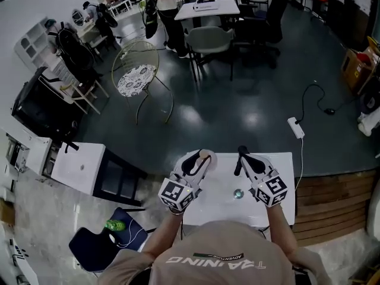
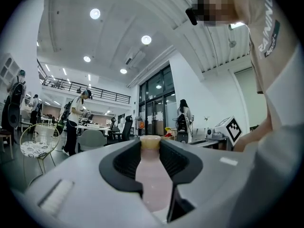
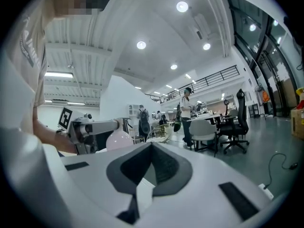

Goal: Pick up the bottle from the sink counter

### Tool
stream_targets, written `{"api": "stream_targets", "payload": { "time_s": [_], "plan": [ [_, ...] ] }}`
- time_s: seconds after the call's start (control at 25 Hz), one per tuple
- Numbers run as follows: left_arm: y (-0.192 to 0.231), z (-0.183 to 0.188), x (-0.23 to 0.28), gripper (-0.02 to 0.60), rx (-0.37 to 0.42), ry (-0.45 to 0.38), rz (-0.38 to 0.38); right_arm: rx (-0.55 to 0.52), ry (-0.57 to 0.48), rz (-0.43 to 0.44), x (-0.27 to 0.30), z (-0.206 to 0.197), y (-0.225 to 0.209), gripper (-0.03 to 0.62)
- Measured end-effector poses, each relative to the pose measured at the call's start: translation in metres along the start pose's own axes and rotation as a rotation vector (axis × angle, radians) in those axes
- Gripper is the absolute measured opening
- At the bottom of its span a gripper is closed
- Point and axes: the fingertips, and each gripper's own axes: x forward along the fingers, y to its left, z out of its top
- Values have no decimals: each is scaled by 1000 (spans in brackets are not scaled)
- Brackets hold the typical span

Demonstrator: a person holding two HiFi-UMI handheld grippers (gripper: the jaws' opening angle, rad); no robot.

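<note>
The left hand-held gripper [image 2: 152,148] has the bottle [image 2: 151,184]. Its jaws are clamped on either side of the pink body, and the beige cap pokes out past the fingertips. From above, the bottle sits over the near left part of the white table [image 1: 261,159], cap pointing away from the person. I can't tell whether its base touches the tabletop.

The right hand-held gripper [image 3: 152,148] hovers just beside it over the same table. Its dark pads are pressed together with nothing between them. From its side you can see the other gripper across the way, with the bottle's rounded pink body bulging out by its jaws.

A small round object [image 1: 238,193] lies on the table near the right gripper, apart from both tools. Nothing stands between the two grippers.

A low black cabinet [image 1: 119,177] butts against the table's left side. A blue chair [image 1: 98,248] with a green thing [image 1: 114,224] on it sits nearer the person. On the dark floor beyond there's a wire chair with a patterned cushion [image 1: 136,79] and a grey chair [image 1: 209,40] at a far desk. A white power strip [image 1: 295,127] trails a black cable [image 1: 309,100]. A wooden platform [image 1: 332,200] runs along the right.
</note>
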Motion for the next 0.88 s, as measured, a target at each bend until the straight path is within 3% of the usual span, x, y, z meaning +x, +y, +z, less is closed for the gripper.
{"api": "stream_targets", "payload": {
  "time_s": [0.88],
  "plan": [
    [14,-11,-5,129,-31,20,-19,-12,6,56,12,9,15,6]
  ]
}}
